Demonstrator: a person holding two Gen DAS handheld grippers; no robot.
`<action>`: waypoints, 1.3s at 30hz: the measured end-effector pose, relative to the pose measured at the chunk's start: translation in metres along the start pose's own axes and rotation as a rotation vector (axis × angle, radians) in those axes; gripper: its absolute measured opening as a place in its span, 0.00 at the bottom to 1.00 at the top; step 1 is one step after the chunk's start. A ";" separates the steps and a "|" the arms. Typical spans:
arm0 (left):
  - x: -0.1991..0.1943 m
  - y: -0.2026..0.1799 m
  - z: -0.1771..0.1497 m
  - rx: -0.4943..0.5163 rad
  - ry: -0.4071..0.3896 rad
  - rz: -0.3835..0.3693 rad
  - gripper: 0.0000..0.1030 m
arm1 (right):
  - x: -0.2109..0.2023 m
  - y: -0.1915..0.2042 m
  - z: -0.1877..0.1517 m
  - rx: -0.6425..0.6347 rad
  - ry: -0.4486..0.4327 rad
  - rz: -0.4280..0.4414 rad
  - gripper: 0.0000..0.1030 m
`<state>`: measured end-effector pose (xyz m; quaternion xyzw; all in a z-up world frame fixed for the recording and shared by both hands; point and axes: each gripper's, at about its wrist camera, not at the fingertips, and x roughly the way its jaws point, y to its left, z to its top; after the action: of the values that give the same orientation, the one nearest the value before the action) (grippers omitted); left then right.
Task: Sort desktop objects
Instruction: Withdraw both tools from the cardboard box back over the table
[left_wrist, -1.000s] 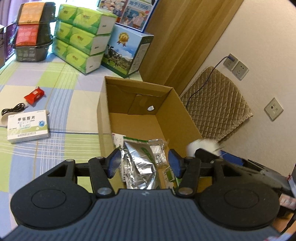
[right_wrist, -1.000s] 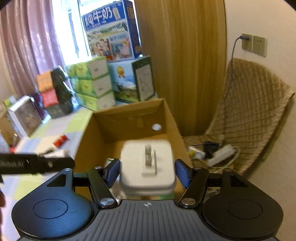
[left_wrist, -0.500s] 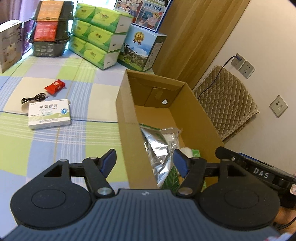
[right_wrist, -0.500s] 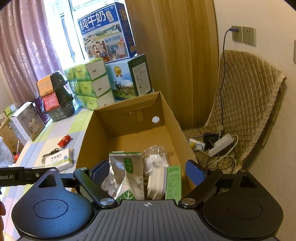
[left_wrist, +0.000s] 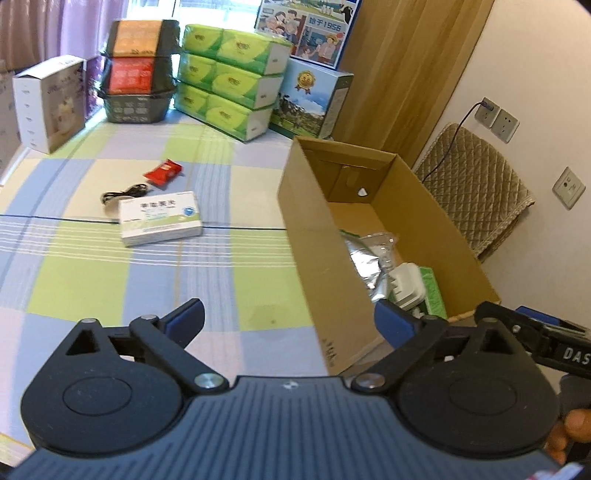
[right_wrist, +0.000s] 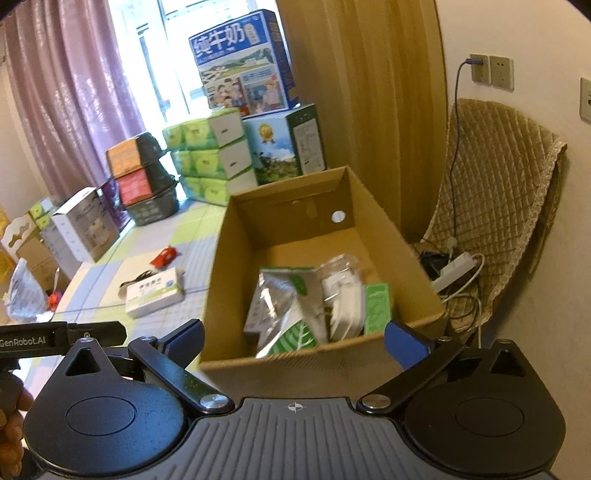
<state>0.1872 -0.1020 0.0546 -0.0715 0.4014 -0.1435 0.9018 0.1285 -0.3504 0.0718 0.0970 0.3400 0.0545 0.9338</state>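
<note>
**White-and-green medicine box lies flat beside the carton**

The white-and-green medicine box (left_wrist: 160, 218) rests on the checked counter (left_wrist: 92, 280), long axis crosswise, near a red packet (left_wrist: 163, 172) and black cable (left_wrist: 125, 192). The brown cardboard carton (left_wrist: 314, 236) holds foil pouches, partly hidden. Left tool (left_wrist: 289, 320) and right tool (right_wrist: 293, 341) both spread wide, empty.

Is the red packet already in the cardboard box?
No, the red packet lies on the checked cloth beside a black cable, outside the box.
</note>
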 end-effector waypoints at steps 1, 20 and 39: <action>-0.003 0.003 -0.002 0.005 -0.002 0.010 0.96 | -0.002 0.003 -0.002 0.000 0.001 0.002 0.98; -0.047 0.084 -0.032 -0.014 -0.028 0.185 0.98 | -0.005 0.071 -0.029 -0.087 0.051 0.085 0.98; -0.045 0.099 -0.032 -0.010 -0.012 0.197 0.98 | 0.006 0.093 -0.034 -0.166 0.068 0.107 0.98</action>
<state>0.1547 0.0061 0.0405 -0.0368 0.4019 -0.0516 0.9135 0.1078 -0.2534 0.0625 0.0353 0.3603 0.1356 0.9223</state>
